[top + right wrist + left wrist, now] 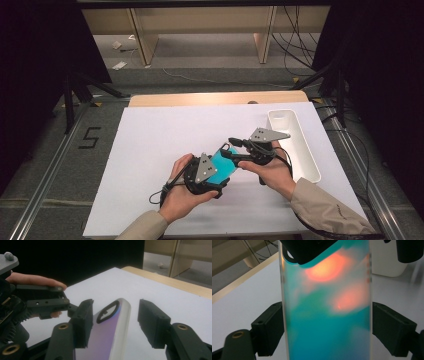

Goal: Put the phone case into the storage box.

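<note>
While the left gripper [212, 172] pinches one teal phone case [223, 163], the right gripper [231, 148] jaws stand spread around it, beside one white tray [300, 150] at three o'clock.

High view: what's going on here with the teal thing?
A person holds a flat teal phone-like slab above the white table. The left gripper is clamped on its long edges. The right gripper straddles the far end by the black ring; its jaws are not yet pressing. A white tray sits to the right.
</note>
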The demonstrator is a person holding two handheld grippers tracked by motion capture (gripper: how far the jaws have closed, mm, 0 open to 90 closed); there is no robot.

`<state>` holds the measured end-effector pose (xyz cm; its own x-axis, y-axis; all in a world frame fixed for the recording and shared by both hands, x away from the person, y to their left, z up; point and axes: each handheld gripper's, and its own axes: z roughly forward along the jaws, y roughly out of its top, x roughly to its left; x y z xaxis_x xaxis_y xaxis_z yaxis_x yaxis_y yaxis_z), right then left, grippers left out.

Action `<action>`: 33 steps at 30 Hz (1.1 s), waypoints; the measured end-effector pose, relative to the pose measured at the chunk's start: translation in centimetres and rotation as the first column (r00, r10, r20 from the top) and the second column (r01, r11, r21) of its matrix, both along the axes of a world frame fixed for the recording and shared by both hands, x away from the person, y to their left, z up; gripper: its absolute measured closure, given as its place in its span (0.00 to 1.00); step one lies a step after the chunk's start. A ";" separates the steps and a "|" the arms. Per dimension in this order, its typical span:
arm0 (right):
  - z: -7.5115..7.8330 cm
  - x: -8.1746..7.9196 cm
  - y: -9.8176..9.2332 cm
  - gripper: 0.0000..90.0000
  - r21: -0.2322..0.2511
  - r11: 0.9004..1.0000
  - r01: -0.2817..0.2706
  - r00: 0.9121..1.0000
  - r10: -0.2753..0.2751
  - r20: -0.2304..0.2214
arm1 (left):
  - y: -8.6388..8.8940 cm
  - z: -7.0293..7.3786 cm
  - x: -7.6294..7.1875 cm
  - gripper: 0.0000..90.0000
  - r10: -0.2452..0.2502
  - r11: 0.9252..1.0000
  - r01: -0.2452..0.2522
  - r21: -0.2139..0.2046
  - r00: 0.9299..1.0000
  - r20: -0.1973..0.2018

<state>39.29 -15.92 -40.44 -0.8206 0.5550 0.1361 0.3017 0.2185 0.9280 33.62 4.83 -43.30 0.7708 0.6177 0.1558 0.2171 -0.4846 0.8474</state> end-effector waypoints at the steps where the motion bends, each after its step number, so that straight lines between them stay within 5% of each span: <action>1: 0.0 0.0 0.0 0.58 0.001 1.000 -0.003 1.000 0.003 -0.004 | 0.0 0.0 0.0 0.18 -0.005 1.000 0.005 -0.002 1.000 0.004; 19: -0.1 0.2 0.0 0.74 0.041 0.999 -0.017 0.999 0.019 -0.044 | -0.3 -0.3 0.0 0.18 -0.005 1.000 0.005 0.000 1.000 0.003; 33: 0.4 0.1 -0.1 0.81 0.112 0.994 -0.008 0.996 0.018 -0.086 | -0.8 -0.3 -0.1 0.18 0.019 1.000 -0.019 0.008 0.999 0.048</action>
